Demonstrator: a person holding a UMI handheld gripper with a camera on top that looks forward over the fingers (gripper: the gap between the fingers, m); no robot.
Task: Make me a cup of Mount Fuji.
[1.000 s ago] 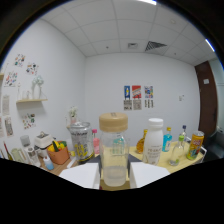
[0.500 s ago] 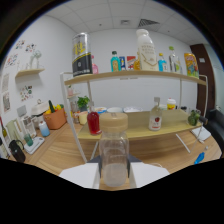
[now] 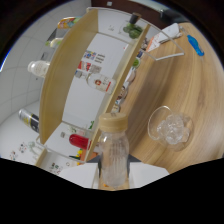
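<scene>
My gripper point(image 3: 114, 172) is shut on a clear plastic bottle point(image 3: 113, 155) with a tan cap point(image 3: 112, 121), which stands between the white fingers point(image 3: 75, 175). The whole view is rolled over to one side, so the bottle is tilted with the gripper. Just beyond the bottle, on the wooden table point(image 3: 170, 80), stands a clear glass cup point(image 3: 171, 128) with ice cubes inside. The cap is on the bottle.
A wooden shelf unit point(image 3: 75, 65) holds several bottles, among them a red-liquid bottle point(image 3: 79, 141), a clear bottle with a red label point(image 3: 97, 80) and a dark can point(image 3: 29, 120). A blue object point(image 3: 195, 45) and a clear stand point(image 3: 170, 42) lie farther along the table.
The gripper has rolled strongly to one side and dipped toward the table with the bottle in it. The glass cup with ice has come into view close beyond the bottle.
</scene>
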